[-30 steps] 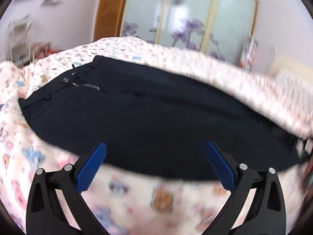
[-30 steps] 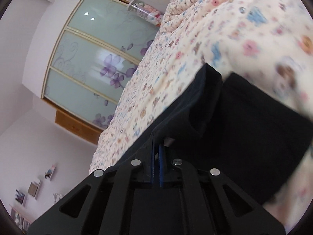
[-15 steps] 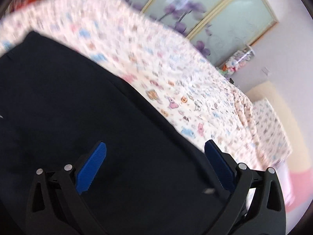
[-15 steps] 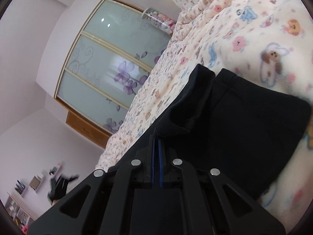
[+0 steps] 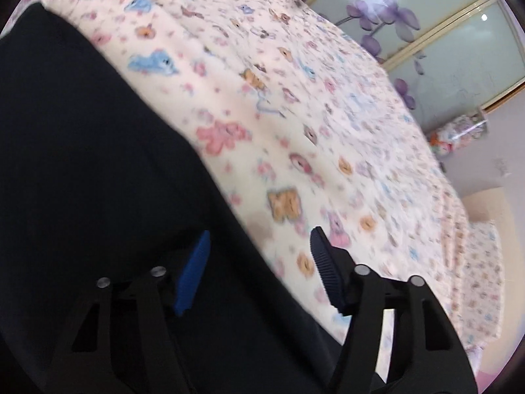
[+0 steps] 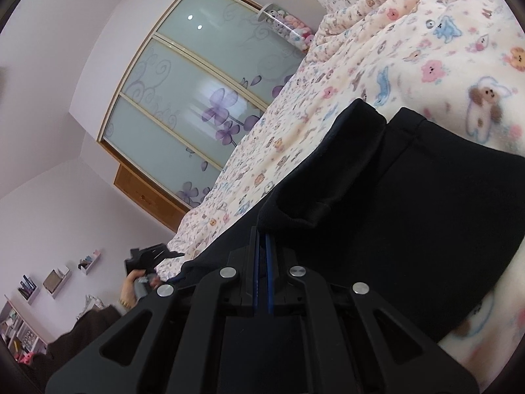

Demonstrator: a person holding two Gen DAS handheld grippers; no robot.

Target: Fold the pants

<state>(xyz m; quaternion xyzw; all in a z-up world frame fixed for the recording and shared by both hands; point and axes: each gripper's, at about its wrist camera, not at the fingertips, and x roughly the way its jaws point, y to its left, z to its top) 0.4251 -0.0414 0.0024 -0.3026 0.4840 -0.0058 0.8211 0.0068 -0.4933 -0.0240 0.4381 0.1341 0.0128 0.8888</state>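
While both cameras look across the same bed, each catches its own share of it:

Bed: a blanket printed with little cartoon animals covers it from edge to edge in both views.

Wardrobe: frosted sliding doors with purple flowers stand beyond the bed; only the right wrist view shows the wooden panel beside them and the small wall shelves.

Pants: the dark pants lie on the blanket. The left wrist view shows a long straight edge running across the picture; the right wrist view shows the far end, where one layer is bunched into a raised fold over the flatter layer.

Person: a dark sleeve and a hand show only in the right wrist view, at the lower left.

Left gripper: its jaws have just been closing and stand half apart. One blue pad is over the pants, the other over the blanket, with the cloth's edge between them; the pads do not press on it. The picture is blurred.

Right gripper: pressed together, pinching the near edge of the pants between its blue pads.
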